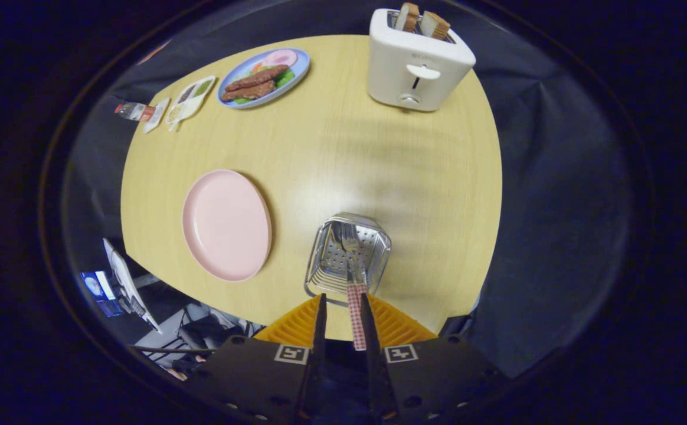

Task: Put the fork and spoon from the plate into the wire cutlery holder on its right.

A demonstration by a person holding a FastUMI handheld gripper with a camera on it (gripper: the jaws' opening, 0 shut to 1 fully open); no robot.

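The wire cutlery holder (pixel 346 257) stands on the table just ahead of my fingers, to the right of the pink plate (pixel 225 224), which has nothing on it. A fork (pixel 352 248) with a red-checked handle stands in the holder, tines down. Its handle rises back between my fingers and lies against the right finger (pixel 368 319). A dark gap separates it from the left finger (pixel 320 319). My gripper (pixel 342 298) is open, hovering right over the holder's near rim. I cannot pick out a spoon from the holder's perforated metal.
A white toaster (pixel 417 59) with two slices of toast stands at the table's far end. A blue plate of food (pixel 264 78), a small divided tray (pixel 193 97) and a bottle (pixel 134 111) sit far left. The table's near edge (pixel 249 313) lies close under my gripper.
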